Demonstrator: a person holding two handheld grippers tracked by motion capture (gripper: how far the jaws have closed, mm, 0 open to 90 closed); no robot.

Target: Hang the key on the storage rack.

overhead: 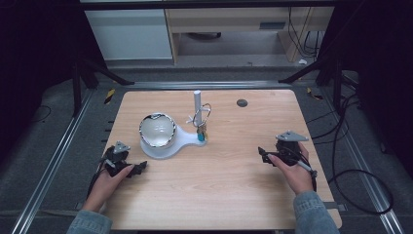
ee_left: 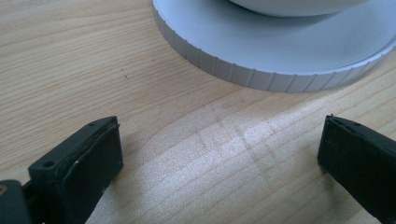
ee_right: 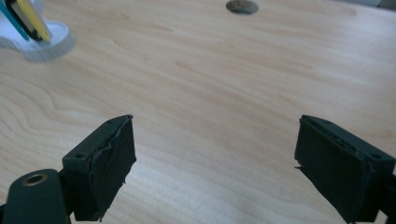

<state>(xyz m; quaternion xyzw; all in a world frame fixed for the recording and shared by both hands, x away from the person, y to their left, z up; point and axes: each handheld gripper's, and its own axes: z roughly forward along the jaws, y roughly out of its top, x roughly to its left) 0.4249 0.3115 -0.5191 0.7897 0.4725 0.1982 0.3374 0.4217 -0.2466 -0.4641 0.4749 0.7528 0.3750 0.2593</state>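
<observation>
A white stand sits at the middle of the wooden table. It carries a shiny bowl on its round left part and an upright white post on its right. A metal ring with keys hangs at the post. My left gripper rests on the table just below and left of the stand, open and empty; the stand's ribbed rim lies ahead of its jaws. My right gripper rests at the table's right, open and empty, with the keys far to its upper left.
A small dark round hole marks the table's far right part, also seen as the hole ahead of the right gripper. Cables trail off the table's right side. Metal rails run along both sides on the floor.
</observation>
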